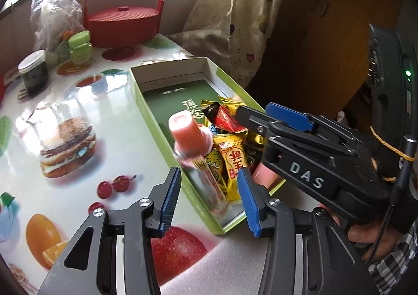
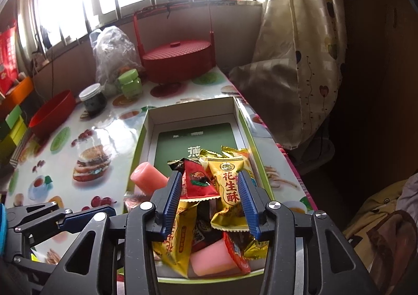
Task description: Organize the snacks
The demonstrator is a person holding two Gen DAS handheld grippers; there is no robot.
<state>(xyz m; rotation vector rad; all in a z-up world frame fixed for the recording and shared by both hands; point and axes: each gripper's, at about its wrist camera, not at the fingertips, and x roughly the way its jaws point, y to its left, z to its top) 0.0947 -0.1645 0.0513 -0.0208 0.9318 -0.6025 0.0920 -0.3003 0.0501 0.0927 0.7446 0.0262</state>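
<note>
A long green cardboard box (image 1: 146,117) (image 2: 141,143) lies on the printed tablecloth. Its near end holds a pile of wrapped snacks: yellow packets (image 1: 232,164) (image 2: 230,185), a red packet (image 1: 224,118) (image 2: 196,180) and pink jelly cups (image 2: 211,258). A pink-capped bottle (image 1: 188,135) (image 2: 149,177) leans against the box's left wall, looking blurred. My left gripper (image 1: 209,193) is open and empty just above the box's near left corner. My right gripper (image 2: 210,200) is open over the snack pile, with nothing pinched; it also shows in the left wrist view (image 1: 261,114).
At the far end of the table stand a red lidded basket with a tall handle (image 1: 122,25) (image 2: 177,59), a green jar (image 1: 79,46) (image 2: 129,83), a dark jar with a white lid (image 1: 34,70) (image 2: 92,98) and a plastic bag (image 1: 54,12). A red bowl (image 2: 52,114) sits left. A curtain (image 2: 300,46) hangs right.
</note>
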